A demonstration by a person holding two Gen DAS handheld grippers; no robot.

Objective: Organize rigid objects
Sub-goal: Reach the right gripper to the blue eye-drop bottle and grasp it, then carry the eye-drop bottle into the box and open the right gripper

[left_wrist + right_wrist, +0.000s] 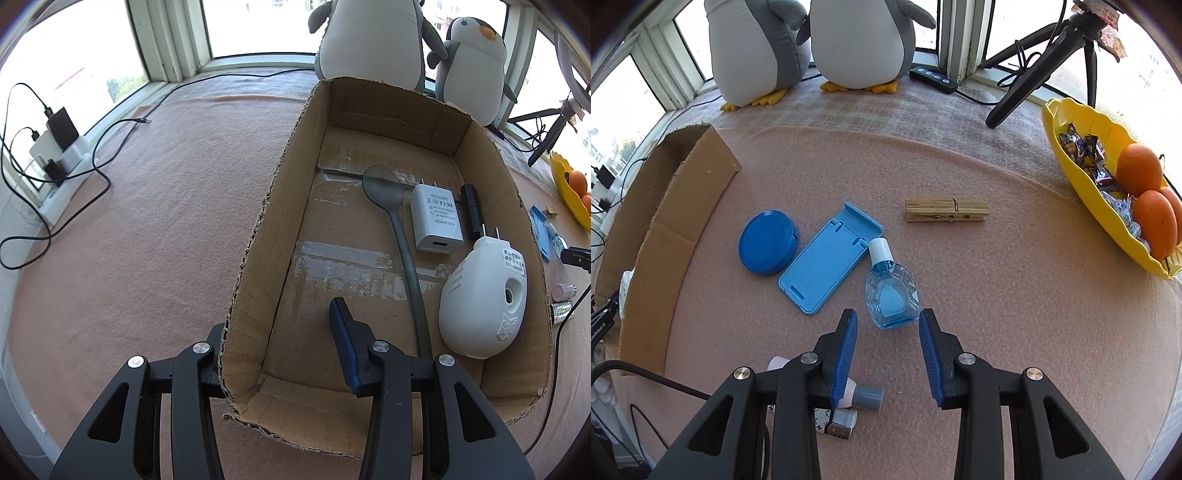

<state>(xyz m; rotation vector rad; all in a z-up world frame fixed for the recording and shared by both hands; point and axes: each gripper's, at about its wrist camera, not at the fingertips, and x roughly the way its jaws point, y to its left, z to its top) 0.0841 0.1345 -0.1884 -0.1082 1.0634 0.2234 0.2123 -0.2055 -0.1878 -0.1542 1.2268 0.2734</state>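
Observation:
In the left wrist view a cardboard box (258, 236) holds a grey spoon (384, 188), a white adapter (436, 221), a small black piece (472, 206) and a white plug-in device (484, 295). My left gripper (280, 339) is open, straddling the box's near left wall, one finger inside. In the right wrist view my right gripper (888, 332) is open, just behind a blue eye-drop bottle (892, 291). A light blue phone stand (827, 258), a blue round lid (768, 242) and a wooden clothespin (947, 211) lie on the pink cloth. Two small bottles (849, 402) lie under the left finger.
Two plush penguins (812, 44) stand at the back by the window. A yellow bowl (1071, 147) with oranges and sweets sits at the right. A black tripod (1034, 77) stands behind. A power strip with chargers and cables (55, 155) lies left of the box (665, 206).

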